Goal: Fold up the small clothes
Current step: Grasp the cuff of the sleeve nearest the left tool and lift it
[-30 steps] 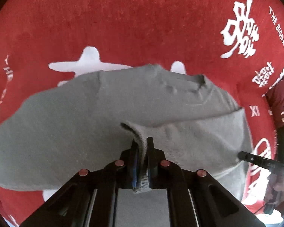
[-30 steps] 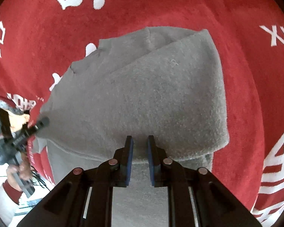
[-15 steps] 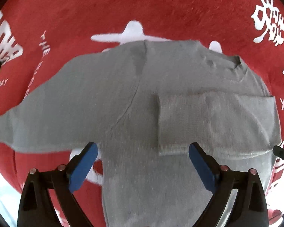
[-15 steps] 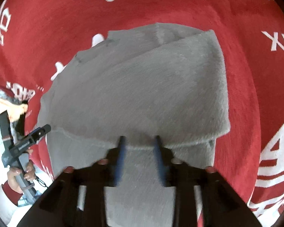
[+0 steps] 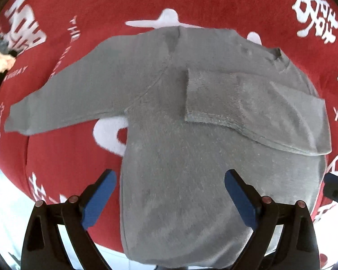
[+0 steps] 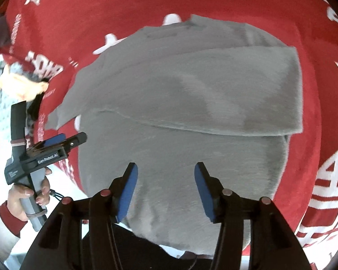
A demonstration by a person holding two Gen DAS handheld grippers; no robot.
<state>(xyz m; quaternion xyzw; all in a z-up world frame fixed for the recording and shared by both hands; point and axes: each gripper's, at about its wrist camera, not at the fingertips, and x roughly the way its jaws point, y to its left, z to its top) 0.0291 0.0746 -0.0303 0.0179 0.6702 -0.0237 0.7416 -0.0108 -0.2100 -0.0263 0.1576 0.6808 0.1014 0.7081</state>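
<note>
The left gripper (image 5: 170, 195) hangs over the lower body of a grey sweater (image 5: 191, 157) with its 2 blue-padded jaws spread wide and nothing between them but the flat knit below; its pads do not touch the cloth. The right gripper (image 6: 164, 191) hovers over the same sweater's hem region, its jaws about half apart and empty, and they have just been opening. The sweater lies flat on a red cloth (image 5: 124, 4) printed with white characters. One sleeve (image 5: 63, 103) stretches out straight to the left in the left wrist view, while the other sleeve (image 5: 247, 110) is folded across the chest, its ribbed cuff lying near the middle of the body, ahead of the left gripper's jaws. 1 second ago the left gripper was clamped on that cuff and the right gripper's jaws were nearly closed just above the fabric; now both have let go and stand higher, so more of the garment shows in each view. The knit looks soft and slightly fuzzy, with a raglan seam running diagonally from the neck, a round collar (image 5: 277, 56) and a ribbed band at the cuff. In the right wrist view a hand (image 6: 31, 193) with a red and white sleeve holds the left gripper's handle.
</note>
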